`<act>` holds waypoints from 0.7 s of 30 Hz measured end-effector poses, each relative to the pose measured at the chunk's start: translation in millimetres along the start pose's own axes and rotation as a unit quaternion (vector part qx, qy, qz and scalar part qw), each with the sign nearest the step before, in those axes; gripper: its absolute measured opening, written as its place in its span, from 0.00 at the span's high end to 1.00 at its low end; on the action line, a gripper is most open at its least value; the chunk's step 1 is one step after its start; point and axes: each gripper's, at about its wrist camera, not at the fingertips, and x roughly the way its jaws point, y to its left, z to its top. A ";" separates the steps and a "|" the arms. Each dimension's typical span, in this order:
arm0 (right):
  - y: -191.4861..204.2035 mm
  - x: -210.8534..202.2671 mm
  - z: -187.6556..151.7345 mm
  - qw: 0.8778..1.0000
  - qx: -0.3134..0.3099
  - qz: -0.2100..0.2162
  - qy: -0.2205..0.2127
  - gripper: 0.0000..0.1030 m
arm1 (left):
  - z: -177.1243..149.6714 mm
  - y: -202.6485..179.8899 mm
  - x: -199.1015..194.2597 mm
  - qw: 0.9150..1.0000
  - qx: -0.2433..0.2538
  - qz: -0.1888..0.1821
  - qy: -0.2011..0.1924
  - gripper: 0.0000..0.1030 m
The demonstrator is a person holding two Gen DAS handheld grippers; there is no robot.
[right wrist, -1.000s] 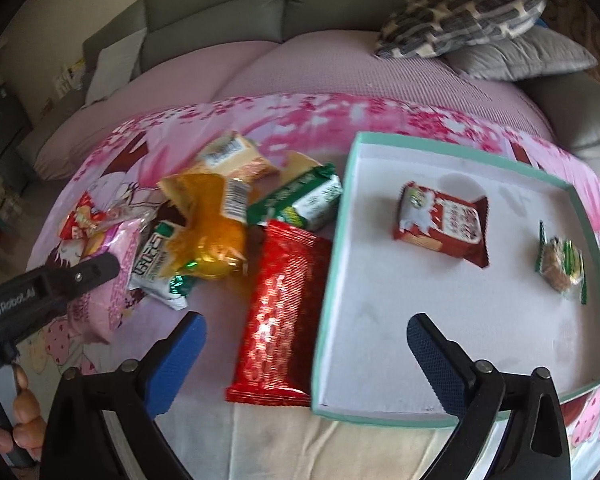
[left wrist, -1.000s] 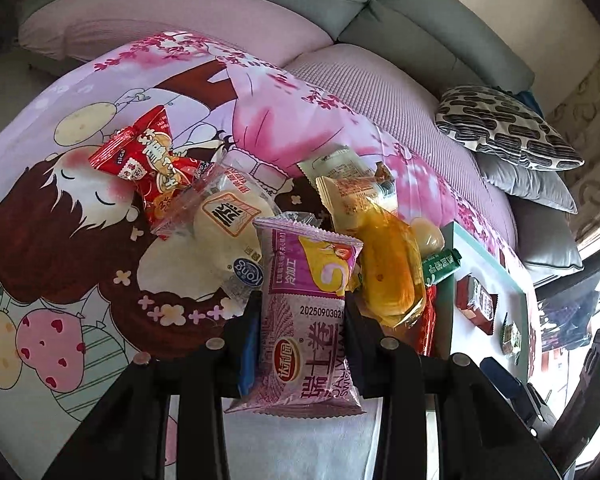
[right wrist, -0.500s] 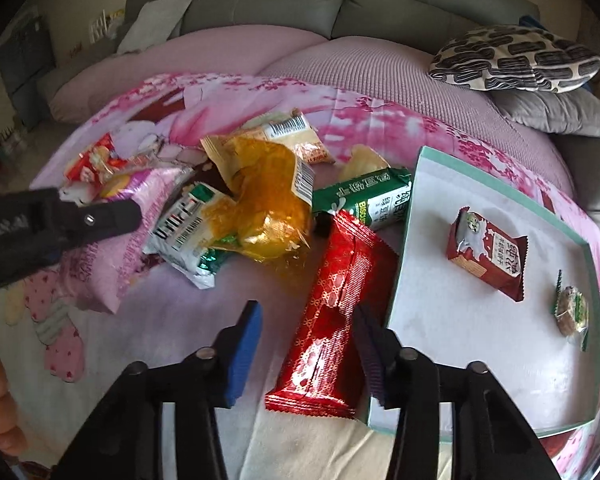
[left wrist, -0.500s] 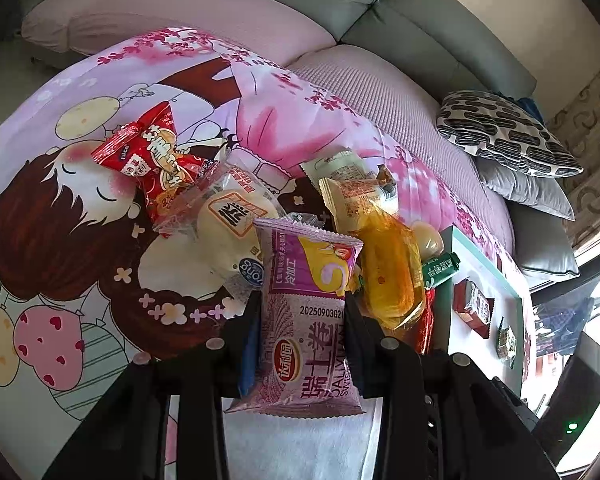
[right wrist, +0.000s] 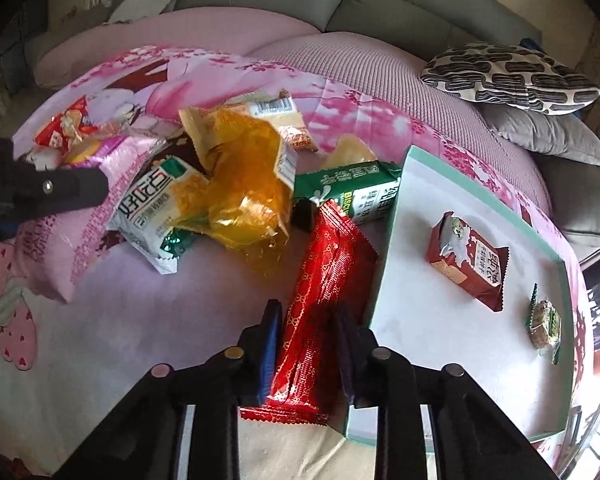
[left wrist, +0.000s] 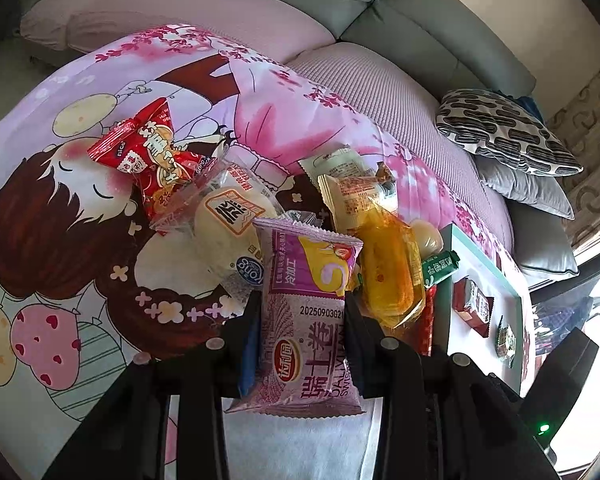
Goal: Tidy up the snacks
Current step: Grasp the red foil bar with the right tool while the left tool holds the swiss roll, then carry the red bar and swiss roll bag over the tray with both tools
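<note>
The left gripper [left wrist: 300,332] squeezed the purple snack bag [left wrist: 306,320], low in the middle. The right gripper [right wrist: 306,344] was closing around the long red pack [right wrist: 320,300].

left gripper [left wrist: 300,344]: chunky matte black plastic, two arms that fork out from the bottom of the frame toward the middle
left pads: blue strip lining the inner face of the finger left of centre; the other one reads darker, more navy
left screws: round silvery-grey bolt heads, four of them in a row across the black arms
right gripper [right wrist: 306,354]: same black build, same forked shape coming up from the bottom edge
right pads: bright blue on the finger left of centre, dark navy-purple on the other
right screws: four round heads; the inner left one looks yellowish, the outer left pinkish
side view: in the right wrist view the left gripper shows at the left edge as a black bar with one small screw
extra: small green light glowing on a black body, lower right of the left wrist view
</note>
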 end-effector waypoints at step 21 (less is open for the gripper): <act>-47.4 -43.0 2.6 0.980 0.126 0.145 -0.053 0.89 | 0.8 -2.1 -4.8 1.000 0.003 -0.003 -0.010 0.63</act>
